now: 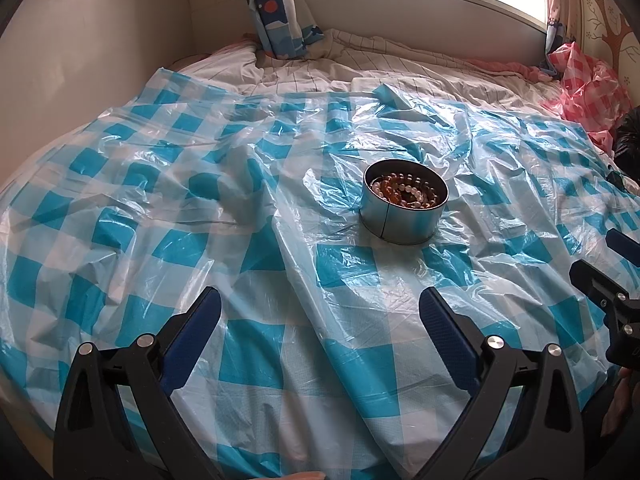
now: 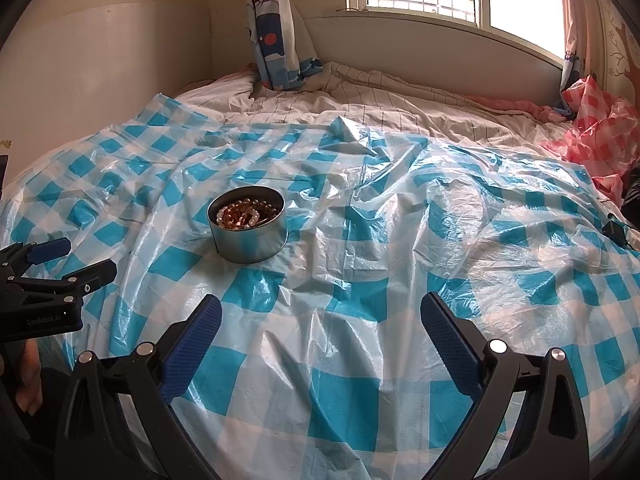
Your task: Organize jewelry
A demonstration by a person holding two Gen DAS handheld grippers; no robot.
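Beads sit in the tin (image 1: 402,216) on the bed (image 1: 400,68).
Your left hand-held gripper (image 1: 320,312) and right hand-held gripper (image 2: 321,314) are both spread wide, empty.

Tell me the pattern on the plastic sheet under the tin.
The plastic sheet has a blue-and-white check, clearest in the right wrist view, where the round tin sits on it.

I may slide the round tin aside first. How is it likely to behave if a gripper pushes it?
The tin looks low and wide, so tipping seems unlikely. The crinkled plastic sheet beneath may bunch rather than let it glide. The beaded bracelets lie loose inside and would probably shift.
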